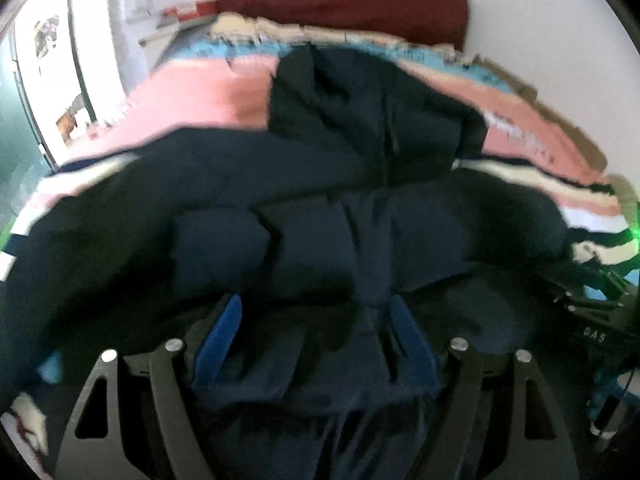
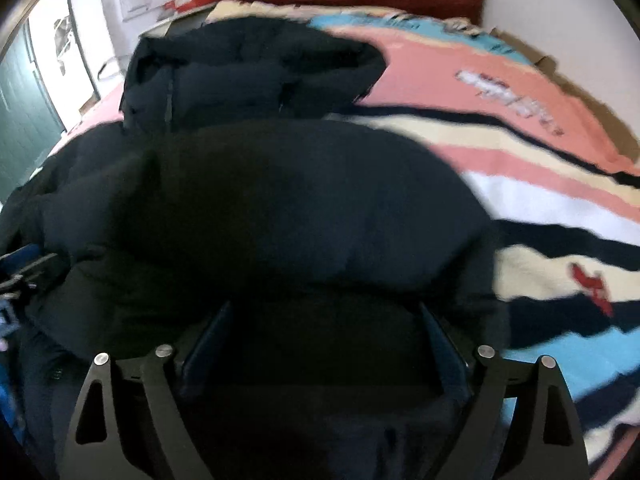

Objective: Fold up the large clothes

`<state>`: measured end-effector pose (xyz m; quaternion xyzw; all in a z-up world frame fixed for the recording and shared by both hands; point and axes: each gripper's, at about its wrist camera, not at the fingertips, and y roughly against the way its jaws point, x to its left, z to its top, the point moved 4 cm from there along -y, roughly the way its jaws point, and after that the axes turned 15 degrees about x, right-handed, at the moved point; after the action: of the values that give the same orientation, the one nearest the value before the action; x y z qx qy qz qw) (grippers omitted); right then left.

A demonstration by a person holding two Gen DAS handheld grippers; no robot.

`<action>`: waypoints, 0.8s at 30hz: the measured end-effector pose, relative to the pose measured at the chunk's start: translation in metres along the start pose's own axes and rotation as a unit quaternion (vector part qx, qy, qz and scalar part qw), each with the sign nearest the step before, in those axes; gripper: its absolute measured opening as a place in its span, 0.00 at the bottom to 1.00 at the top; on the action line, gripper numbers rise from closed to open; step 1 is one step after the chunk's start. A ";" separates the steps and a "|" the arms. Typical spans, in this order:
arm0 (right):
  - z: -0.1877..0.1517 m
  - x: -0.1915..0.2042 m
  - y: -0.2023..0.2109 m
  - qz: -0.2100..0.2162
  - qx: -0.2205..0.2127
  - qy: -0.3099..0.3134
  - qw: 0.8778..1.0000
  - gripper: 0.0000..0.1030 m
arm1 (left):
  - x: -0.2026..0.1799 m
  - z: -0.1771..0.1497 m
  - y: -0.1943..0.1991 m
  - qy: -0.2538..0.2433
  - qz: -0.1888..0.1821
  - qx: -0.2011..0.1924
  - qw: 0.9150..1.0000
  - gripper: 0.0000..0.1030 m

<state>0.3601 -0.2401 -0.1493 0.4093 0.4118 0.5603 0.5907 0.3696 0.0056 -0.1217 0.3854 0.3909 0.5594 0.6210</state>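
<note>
Here we have the bulky dark navy padded jacket [image 1: 320, 208] spread on the bed, hood [image 2: 248, 76] towards the dark red headboard [image 1: 344, 0].

We hold the left gripper [image 1: 316, 344] with blue pads standing wide and navy cloth lying between them; whether they pinch it we cannot tell. Our right gripper [image 2: 326, 344] stands spread wide over the jacket's bulge, apparently gripping nothing. We judge the puffy filling may spring back and undo a fold, or slippery fabric slide out of a shallow pinch. Beneath lies the pink, cream, navy and light-blue striped blanket [image 2: 540, 184]; its lettering is too blurred to read. We read "DAS" on the black strap [image 1: 596, 338].
</note>
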 end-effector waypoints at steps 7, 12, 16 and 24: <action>-0.035 -0.015 0.081 -0.004 -0.051 -0.038 0.998 0.86 | 0.054 -0.035 0.069 0.065 -0.020 -0.032 0.997 0.74; -0.067 -0.016 0.131 0.007 -0.080 -0.057 0.995 0.86 | 0.109 -0.076 0.108 0.134 -0.048 -0.055 0.988 0.74; -0.096 -0.017 0.161 0.014 -0.096 -0.071 0.993 0.86 | 0.171 -0.114 0.124 0.213 -0.075 -0.066 0.972 0.74; -0.139 -0.029 0.190 0.020 -0.104 -0.105 0.989 0.86 | 0.293 -0.179 0.124 0.350 -0.060 -0.057 0.933 0.74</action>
<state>0.1662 -0.2590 -0.0142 0.4107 0.2783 0.5657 0.6587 0.1769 0.3142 -0.0945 0.1046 0.5736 0.6417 0.4983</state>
